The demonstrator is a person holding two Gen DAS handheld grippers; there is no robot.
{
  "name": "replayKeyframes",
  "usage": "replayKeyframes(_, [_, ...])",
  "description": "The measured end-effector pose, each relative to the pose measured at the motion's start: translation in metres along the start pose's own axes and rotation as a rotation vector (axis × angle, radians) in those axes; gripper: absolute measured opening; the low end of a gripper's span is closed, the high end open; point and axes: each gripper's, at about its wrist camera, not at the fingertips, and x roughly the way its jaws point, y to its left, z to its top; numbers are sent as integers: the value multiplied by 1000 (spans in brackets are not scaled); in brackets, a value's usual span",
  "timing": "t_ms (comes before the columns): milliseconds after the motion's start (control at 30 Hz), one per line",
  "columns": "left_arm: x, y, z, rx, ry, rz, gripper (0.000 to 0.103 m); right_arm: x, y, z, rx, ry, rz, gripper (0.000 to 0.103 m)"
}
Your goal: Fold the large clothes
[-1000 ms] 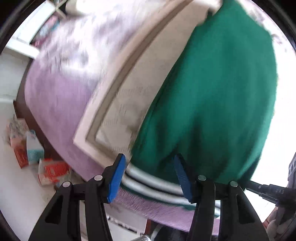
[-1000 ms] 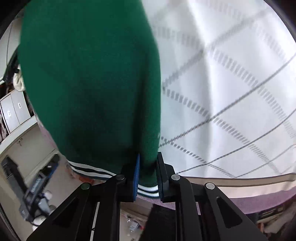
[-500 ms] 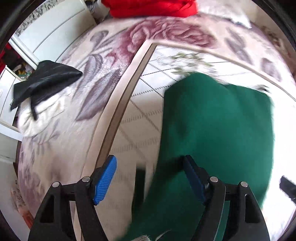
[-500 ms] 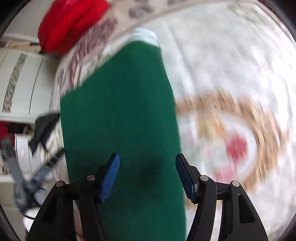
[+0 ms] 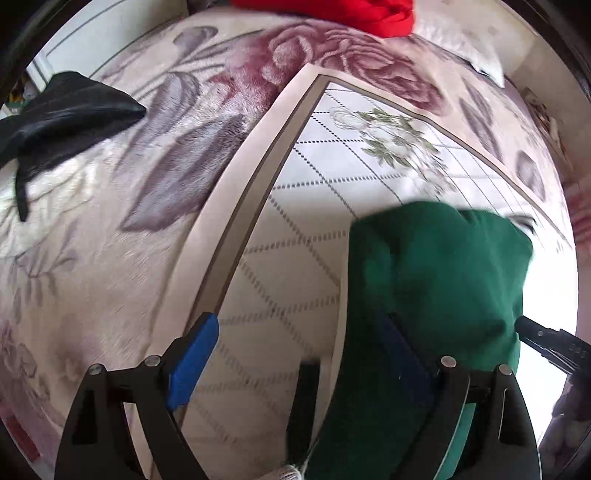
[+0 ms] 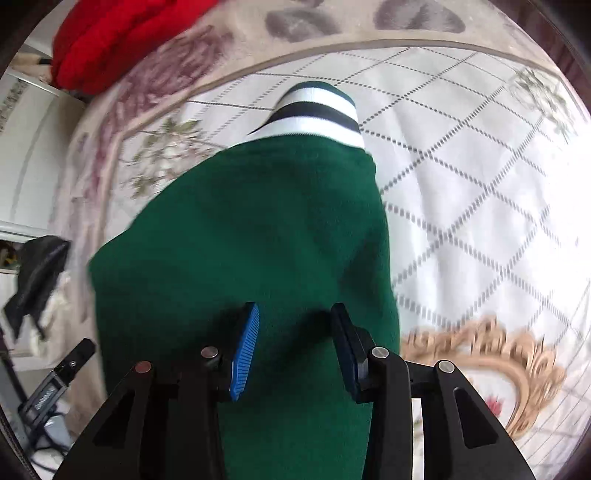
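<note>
A green sweater [image 6: 258,240] lies folded on the white quilted bed cover [image 6: 461,184], its white-and-dark striped hem [image 6: 314,110] at the far end. My right gripper [image 6: 295,347] hovers over the near part of the sweater. Its jaws are closing, with only flat cloth beneath them and the pads not pressing on it. In the left wrist view the sweater [image 5: 436,277] fills the lower right. My left gripper [image 5: 295,350] straddles its left edge with jaws opening wide; the right finger [image 5: 402,354] is over green cloth, the left over bare cover, nothing pinched.
A red garment [image 5: 332,14] is bunched at the far end of the bed, and a black garment [image 5: 66,114] lies on the floral blanket [image 5: 184,147] at left. A pale pillow [image 5: 461,44] sits far right. The other gripper's tip [image 5: 546,343] shows beside the sweater.
A second ago both grippers held the striped hem at the bed's edge. They carried it over the bed and let go; the sweater now lies folded, and the right jaws have narrowed again.
</note>
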Motion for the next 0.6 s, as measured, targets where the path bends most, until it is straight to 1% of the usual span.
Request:
replayKeyframes(67, [12, -2, -12, 48, 24, 45, 91, -6, -3, -31, -16, 27, 2, 43])
replayKeyframes(100, [25, -2, -19, 68, 45, 70, 91, -3, -2, -48, -28, 50, -2, 43])
replayKeyframes(133, [40, -1, -22, 74, 71, 82, 91, 3, -1, -56, -35, 69, -13, 43])
replayKeyframes(167, [52, 1, -24, 70, 91, 68, 92, 14, -4, -65, -33, 87, -36, 43])
replayKeyframes(233, [61, 5, -23, 59, 88, 52, 92, 28, -10, -73, -41, 81, -54, 43])
replayKeyframes(300, [55, 4, -18, 64, 82, 52, 91, 28, -9, -75, -57, 70, -94, 43])
replayKeyframes(333, [47, 5, -16, 67, 72, 50, 91, 19, -10, -79, -61, 73, -115, 43])
replayKeyframes(367, [32, 5, -18, 72, 50, 38, 91, 9, -8, -81, -66, 72, -118, 43])
replayKeyframes(400, [20, 6, -20, 71, 36, 24, 91, -5, -4, -86, -69, 55, -78, 43])
replayKeyframes(467, [-3, 7, -32, 81, 18, -2, 91, -22, -1, -104, -86, 51, -40, 43])
replayKeyframes(533, [-11, 6, -54, 115, 43, 0, 91, -23, -4, -128, -92, 100, -45, 43])
replayKeyframes(567, [-7, 5, -66, 138, 64, 9, 91, -16, -10, -143, -83, 143, -46, 43])
replayKeyframes(600, [3, 4, -81, 167, 96, 34, 92, -8, -15, -155, -77, 181, -55, 43])
